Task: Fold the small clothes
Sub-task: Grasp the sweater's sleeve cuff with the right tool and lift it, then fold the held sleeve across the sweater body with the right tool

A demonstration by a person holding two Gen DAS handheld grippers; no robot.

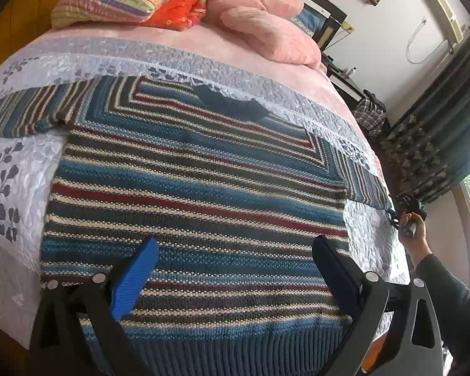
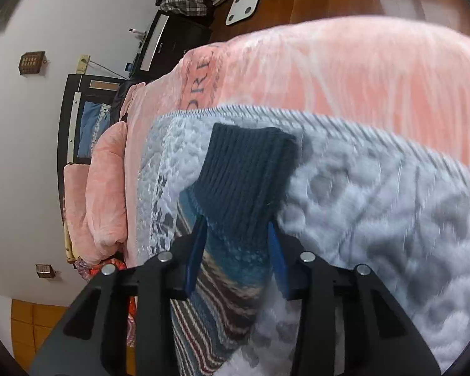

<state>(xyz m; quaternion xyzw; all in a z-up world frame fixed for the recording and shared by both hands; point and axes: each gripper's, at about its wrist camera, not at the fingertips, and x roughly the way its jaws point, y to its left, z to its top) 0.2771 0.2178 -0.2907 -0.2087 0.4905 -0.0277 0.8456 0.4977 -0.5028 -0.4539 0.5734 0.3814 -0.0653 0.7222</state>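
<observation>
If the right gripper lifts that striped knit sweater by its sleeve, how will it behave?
Striped knit sweater is probably floppy: it lies flat, following the quilted bedspread. The thick knit suggests some weight, so the body would likely drag. The ribbed dark cuff between the right gripper pads may stretch.

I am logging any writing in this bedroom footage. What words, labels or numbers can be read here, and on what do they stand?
"DRE": grey letters, cut off at both ends, on the pink plush blanket, near its edge, in the right wrist view.
The small dark wall plaque carries a grid of marks too small to read.
Nothing readable on the striped knitted sweater, the white bathroom scale or either gripper.
</observation>
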